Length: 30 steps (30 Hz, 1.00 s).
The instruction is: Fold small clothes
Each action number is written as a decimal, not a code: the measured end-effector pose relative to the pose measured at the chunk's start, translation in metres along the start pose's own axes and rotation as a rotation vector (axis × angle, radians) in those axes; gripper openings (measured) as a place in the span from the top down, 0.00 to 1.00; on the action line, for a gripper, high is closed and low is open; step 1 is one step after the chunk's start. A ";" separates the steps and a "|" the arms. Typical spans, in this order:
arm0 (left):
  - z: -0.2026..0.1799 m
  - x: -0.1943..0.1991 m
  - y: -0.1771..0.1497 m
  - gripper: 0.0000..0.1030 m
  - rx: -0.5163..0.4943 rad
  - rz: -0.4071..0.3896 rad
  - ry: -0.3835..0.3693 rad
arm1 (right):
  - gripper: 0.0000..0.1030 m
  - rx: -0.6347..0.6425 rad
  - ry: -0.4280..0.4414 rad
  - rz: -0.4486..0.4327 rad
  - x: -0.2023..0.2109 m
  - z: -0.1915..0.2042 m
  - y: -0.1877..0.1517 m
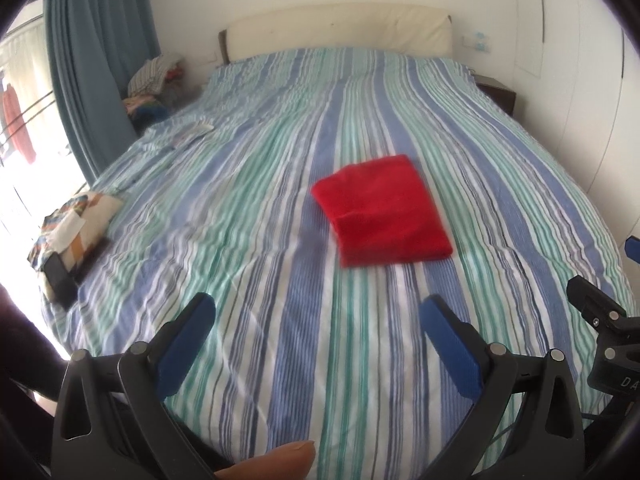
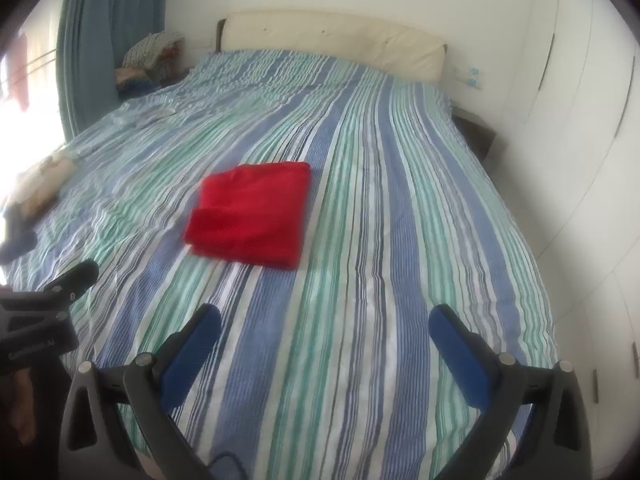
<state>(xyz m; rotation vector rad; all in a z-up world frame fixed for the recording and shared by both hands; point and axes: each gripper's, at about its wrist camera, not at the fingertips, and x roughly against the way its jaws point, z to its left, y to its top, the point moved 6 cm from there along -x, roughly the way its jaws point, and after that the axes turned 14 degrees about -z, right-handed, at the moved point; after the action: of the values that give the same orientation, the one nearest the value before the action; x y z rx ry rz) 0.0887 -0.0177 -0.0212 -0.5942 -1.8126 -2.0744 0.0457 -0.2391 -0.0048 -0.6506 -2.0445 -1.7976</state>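
Note:
A red garment [image 1: 382, 210] lies folded into a compact rectangle on the striped bedspread [image 1: 256, 208], near the middle of the bed. It also shows in the right wrist view [image 2: 251, 215]. My left gripper [image 1: 318, 308] is open and empty, held above the bed well short of the garment. My right gripper [image 2: 325, 318] is open and empty too, above the near part of the bed, with the garment ahead and to its left. The right gripper's body [image 1: 600, 312] shows at the right edge of the left wrist view.
A patterned folded cloth with a dark object [image 1: 70, 236] lies at the bed's left edge. A pile of clothes [image 1: 154, 80] sits beside the cream headboard [image 1: 340, 28]. Blue curtains [image 1: 92, 60] hang left; white wardrobe doors [image 2: 580, 120] stand right. A dark nightstand [image 1: 498, 90] sits right.

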 end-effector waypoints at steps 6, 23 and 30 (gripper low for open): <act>0.000 0.010 0.007 0.00 0.000 -0.009 0.000 | 0.01 0.000 0.014 -0.013 0.011 0.002 0.007; -0.007 0.018 0.002 0.00 -0.038 0.042 0.007 | 0.01 0.001 0.018 -0.032 0.027 0.000 0.019; -0.006 0.020 0.002 0.00 -0.011 0.054 0.003 | 0.01 -0.005 0.036 -0.033 0.034 0.003 0.022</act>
<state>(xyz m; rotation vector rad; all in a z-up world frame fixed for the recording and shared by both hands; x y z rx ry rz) 0.0724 -0.0229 -0.0101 -0.6362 -1.7651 -2.0497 0.0293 -0.2300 0.0307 -0.5846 -2.0392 -1.8199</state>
